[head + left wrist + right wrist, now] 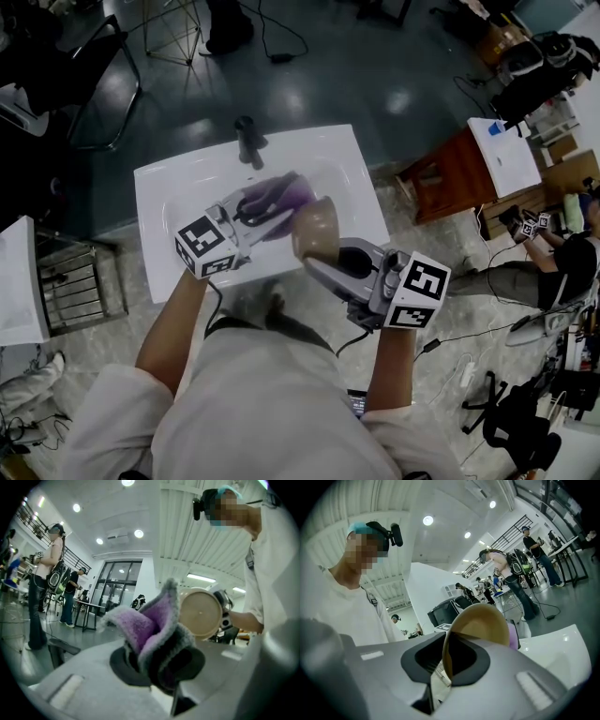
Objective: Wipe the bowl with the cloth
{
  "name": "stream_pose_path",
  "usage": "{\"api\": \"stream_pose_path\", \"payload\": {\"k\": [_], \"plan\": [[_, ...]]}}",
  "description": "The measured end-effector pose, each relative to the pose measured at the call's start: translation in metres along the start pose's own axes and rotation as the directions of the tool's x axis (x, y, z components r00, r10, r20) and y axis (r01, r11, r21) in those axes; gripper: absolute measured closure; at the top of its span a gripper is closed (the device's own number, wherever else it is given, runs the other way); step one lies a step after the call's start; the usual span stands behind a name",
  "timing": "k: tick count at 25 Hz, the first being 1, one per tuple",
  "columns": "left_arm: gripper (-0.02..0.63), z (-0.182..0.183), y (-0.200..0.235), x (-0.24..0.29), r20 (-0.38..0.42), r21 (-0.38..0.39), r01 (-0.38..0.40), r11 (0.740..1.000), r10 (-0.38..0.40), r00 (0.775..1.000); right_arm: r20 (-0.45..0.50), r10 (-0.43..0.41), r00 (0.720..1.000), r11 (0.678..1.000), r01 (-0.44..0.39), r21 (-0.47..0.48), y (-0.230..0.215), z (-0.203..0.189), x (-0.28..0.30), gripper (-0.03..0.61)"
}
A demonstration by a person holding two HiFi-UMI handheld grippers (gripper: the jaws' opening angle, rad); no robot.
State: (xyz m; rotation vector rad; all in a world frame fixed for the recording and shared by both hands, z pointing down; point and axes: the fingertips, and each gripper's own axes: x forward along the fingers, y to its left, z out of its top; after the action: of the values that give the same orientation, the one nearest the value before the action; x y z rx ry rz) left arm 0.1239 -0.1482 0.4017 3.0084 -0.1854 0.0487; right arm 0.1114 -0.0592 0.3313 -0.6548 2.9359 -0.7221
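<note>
Bowl (314,230): tan, turned on its side, held at the tip of the right gripper (319,262) and just off the left gripper's (248,217) jaw tips. Cloth (274,197): purple and grey, bunched, standing out beyond the left gripper's jaws, just beside the bowl; contact between the two cannot be confirmed.

Both forearms (173,323) reach forward from the body, and the grippers are held level, converging tip to tip.

Beneath both tools lies a white sink (164,202), with its dark tap (249,141) beyond the left gripper. A wooden stool (455,173) stands well off to the right gripper's outer side. Nothing lies between cloth and bowl.

Right gripper: jaws nearly together, clamped on the bowl's rim. Left gripper: jaws closed on the cloth's folds
</note>
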Motion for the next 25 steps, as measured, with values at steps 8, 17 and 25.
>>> {"api": "stream_pose_path", "payload": {"k": [8,17,25], "plan": [[0.543,-0.006,-0.018,0.001,0.085,-0.136,0.045,0.99,-0.034,0.996,0.07,-0.049,0.996,0.999,0.048,0.021,-0.022,0.013,-0.002,0.551],[0.543,-0.007,-0.024,-0.004,0.141,-0.204,0.066,0.977,-0.038,0.989,0.162,-0.104,0.981,0.994,0.096,0.059,-0.045,0.029,-0.002,0.551],[0.543,0.004,-0.029,-0.006,0.172,-0.206,0.093,0.974,-0.058,0.983,0.195,-0.234,0.953,0.971,0.218,0.1,-0.079,0.033,0.001,0.552]]}}
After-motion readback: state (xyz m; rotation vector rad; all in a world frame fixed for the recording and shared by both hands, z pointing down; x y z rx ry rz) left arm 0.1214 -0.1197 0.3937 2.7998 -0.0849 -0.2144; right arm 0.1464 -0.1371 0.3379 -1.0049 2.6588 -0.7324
